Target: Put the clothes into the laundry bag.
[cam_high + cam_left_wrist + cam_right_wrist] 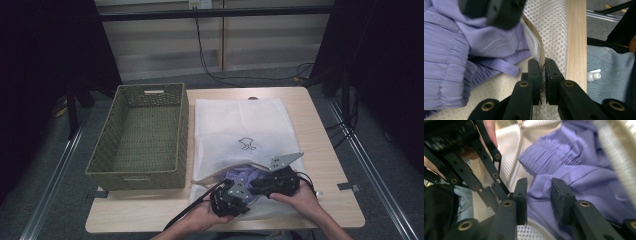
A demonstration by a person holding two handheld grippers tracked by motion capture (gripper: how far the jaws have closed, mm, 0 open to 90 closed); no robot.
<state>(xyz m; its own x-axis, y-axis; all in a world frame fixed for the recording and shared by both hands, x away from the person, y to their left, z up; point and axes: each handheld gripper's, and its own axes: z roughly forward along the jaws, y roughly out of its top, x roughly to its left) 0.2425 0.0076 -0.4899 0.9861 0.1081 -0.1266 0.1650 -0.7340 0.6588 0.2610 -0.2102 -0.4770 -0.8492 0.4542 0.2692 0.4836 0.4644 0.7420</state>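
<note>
A white mesh laundry bag [240, 120] lies on the wooden table [325, 150], its zippered mouth toward the person. A purple garment [242, 175] bulges from that mouth. In the left gripper view, my left gripper [542, 66] is shut on the bag's tan zipper edge [540, 50], beside the purple garment [454, 50]. From above, the left gripper [246, 200] sits at the bag's near edge. My right gripper [539, 187] hovers over the purple garment [574, 170], jaws apart, and its pads do not press on the cloth. The high view puts the right gripper [254, 188] just right of the left one.
An olive woven basket [135, 177] stands at the table's left, with nothing inside. The table's front edge [576, 37] runs close behind the left gripper. Black cables trail from both grippers. Dark curtains and metal rails flank the table.
</note>
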